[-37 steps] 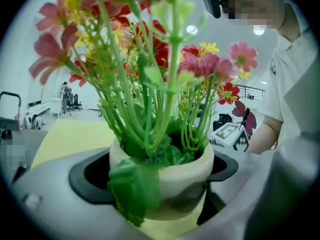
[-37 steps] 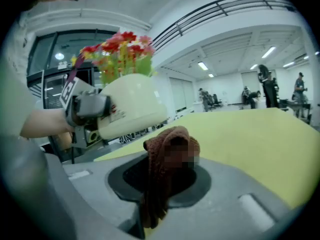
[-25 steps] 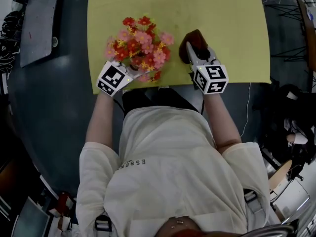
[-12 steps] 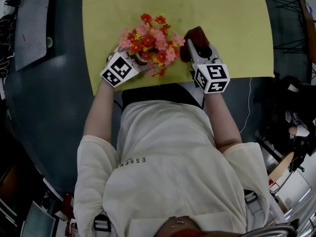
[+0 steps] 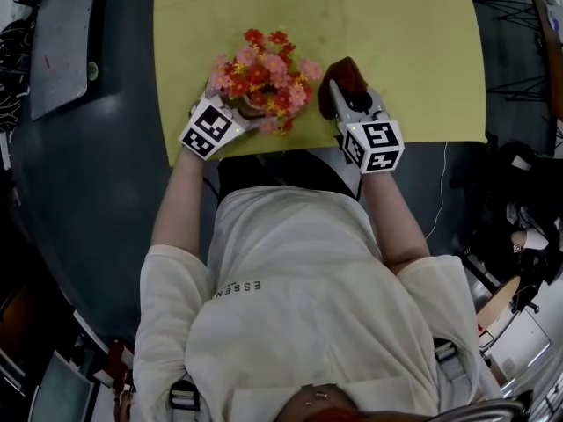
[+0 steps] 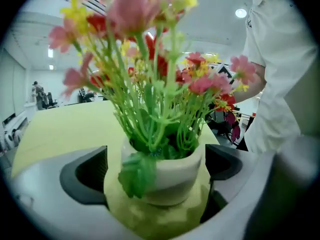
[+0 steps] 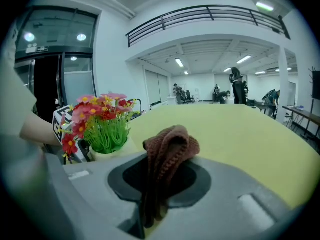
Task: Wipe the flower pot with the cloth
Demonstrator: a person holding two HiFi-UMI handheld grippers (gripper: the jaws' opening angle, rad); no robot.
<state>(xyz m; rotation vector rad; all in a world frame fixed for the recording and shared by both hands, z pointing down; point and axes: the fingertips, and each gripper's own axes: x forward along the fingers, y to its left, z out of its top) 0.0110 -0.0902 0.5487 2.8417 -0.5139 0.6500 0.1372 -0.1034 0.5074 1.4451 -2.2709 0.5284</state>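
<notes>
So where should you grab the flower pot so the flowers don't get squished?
Grip the pot by its white wall, under the rim, coming in level from the side, one jaw on each flank. It is round, and the flowers spread wide over the top, so a reach from above would likely crush them.

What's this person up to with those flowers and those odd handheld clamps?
A person at a yellow-green table holds a gripper in each hand. The left gripper clasps a small white flower pot of red and pink flowers. The right gripper pinches a brown knitted cloth. The cloth is beside the pot, not touching it, so no wiping is happening right now.
</notes>
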